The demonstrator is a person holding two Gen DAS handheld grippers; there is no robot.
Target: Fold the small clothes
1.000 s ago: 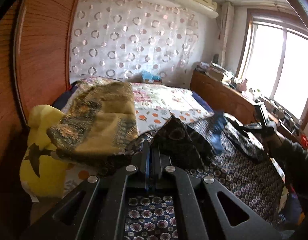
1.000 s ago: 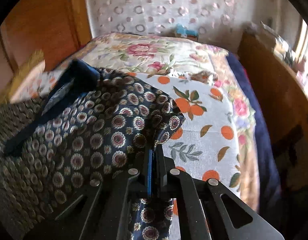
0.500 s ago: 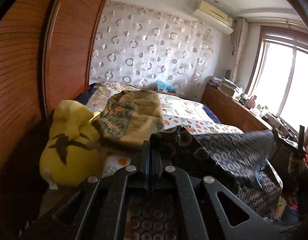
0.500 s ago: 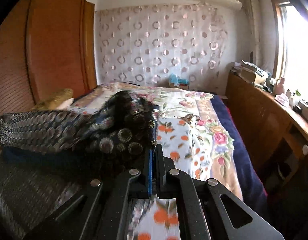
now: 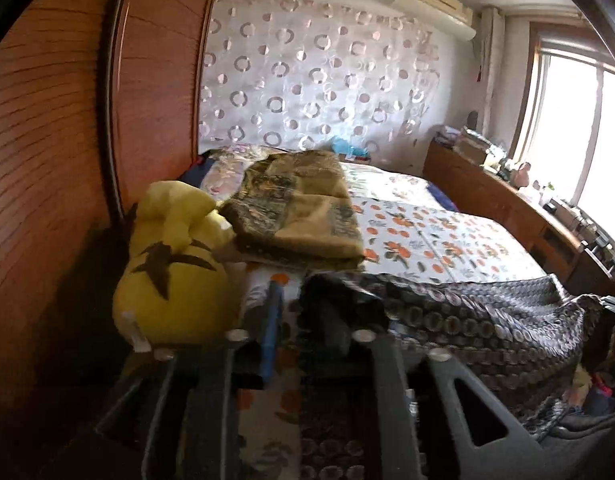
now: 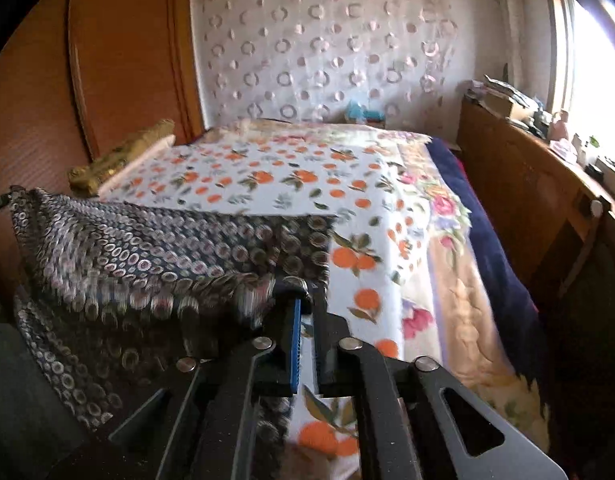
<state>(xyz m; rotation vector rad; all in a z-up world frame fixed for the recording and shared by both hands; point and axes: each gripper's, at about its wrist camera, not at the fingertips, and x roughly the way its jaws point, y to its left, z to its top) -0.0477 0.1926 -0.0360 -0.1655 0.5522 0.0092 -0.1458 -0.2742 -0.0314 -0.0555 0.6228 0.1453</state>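
On the near edge of the bed (image 6: 391,184), the left gripper (image 5: 303,304) has just been opening: its jaws stand apart, the dark patterned garment (image 5: 467,320) draped over the right finger, not pinched. The right gripper (image 6: 305,308) has likewise just been opening, a narrow gap between its jaws and the garment's corner lying across their tips; whether it is gripped cannot be told. The garment lies spread between them. Beyond sit a yellow plush (image 5: 171,264), a folded blanket (image 5: 303,208) and the curtain (image 5: 319,80).
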